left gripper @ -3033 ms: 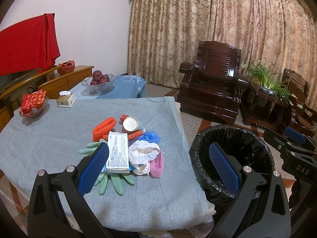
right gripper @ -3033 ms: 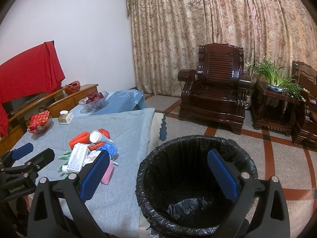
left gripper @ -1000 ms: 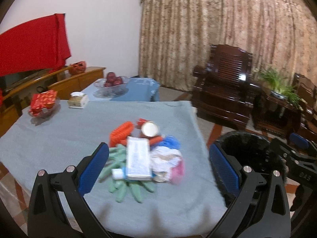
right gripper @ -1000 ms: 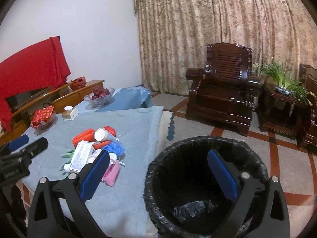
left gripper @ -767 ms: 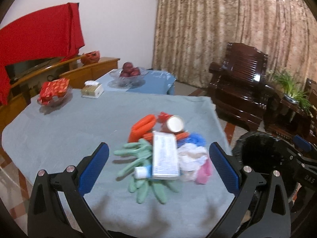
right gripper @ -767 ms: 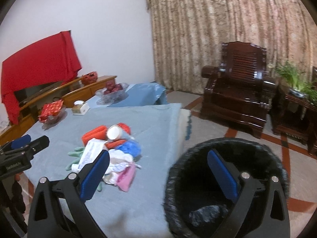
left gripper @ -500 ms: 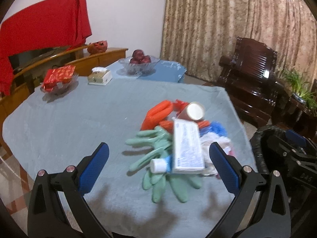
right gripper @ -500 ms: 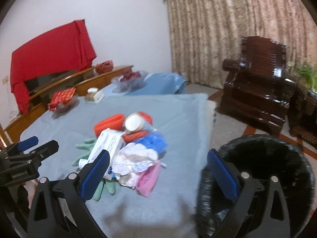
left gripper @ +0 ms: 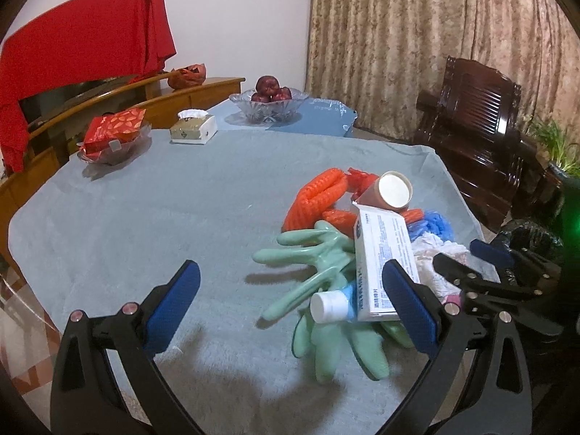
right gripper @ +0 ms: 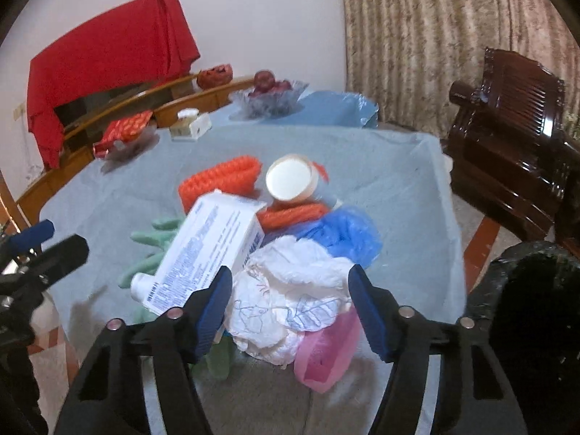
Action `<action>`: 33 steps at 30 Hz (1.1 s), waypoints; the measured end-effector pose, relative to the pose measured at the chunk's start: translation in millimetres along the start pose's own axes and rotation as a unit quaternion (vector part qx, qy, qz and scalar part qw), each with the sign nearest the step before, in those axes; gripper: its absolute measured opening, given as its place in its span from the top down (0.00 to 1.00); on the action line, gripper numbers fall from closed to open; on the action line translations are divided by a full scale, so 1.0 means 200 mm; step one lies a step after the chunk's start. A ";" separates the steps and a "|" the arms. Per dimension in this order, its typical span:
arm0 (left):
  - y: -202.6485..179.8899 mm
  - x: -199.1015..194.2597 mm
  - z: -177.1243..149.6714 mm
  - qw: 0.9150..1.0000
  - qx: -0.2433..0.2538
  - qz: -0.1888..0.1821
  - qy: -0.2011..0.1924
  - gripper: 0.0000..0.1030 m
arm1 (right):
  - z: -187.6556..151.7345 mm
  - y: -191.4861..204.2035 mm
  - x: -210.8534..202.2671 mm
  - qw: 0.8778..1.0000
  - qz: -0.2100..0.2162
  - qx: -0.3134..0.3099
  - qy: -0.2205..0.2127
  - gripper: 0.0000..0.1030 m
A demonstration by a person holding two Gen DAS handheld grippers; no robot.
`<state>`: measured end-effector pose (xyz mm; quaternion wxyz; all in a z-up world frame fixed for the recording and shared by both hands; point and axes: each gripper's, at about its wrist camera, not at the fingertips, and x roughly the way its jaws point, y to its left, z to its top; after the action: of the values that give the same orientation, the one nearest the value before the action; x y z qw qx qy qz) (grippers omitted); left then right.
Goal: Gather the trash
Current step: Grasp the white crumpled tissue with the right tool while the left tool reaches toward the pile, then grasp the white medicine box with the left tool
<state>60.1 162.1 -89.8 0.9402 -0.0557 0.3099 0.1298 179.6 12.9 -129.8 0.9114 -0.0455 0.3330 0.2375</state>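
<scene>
A pile of trash lies on the grey tablecloth (left gripper: 145, 224): green rubber gloves (left gripper: 319, 272), a white box (left gripper: 380, 261), a white-capped tube (left gripper: 331, 306), an orange net (left gripper: 319, 195), a paper cup (left gripper: 393, 192), blue plastic (right gripper: 344, 235), crumpled white paper (right gripper: 290, 297) and a pink piece (right gripper: 326, 355). My left gripper (left gripper: 290, 308) is open, low over the cloth left of the pile. My right gripper (right gripper: 290, 311) is open, its pads either side of the crumpled paper. The black-lined trash bin (right gripper: 536, 308) stands at the right.
At the table's far side sit a tissue box (left gripper: 194, 130), a red packet in a glass dish (left gripper: 112, 134) and a glass fruit bowl (left gripper: 270, 103). A dark wooden armchair (left gripper: 482, 119) stands right. A red cloth (left gripper: 72, 43) hangs over the sideboard.
Both grippers swung left from the bin toward the pile and closed in. The right gripper now straddles the crumpled paper and its jaws have narrowed. The left stays open.
</scene>
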 end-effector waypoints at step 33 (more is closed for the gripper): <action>-0.42 0.20 0.00 0.998 0.054 -0.031 0.011 0.20 | 0.01 -0.25 -0.17 0.999 0.029 0.036 -0.024 0.88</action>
<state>113.9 89.6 -111.5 0.9419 -0.0155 0.3251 0.0828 181.3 -44.6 -111.2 0.9131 0.0023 0.3200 0.2527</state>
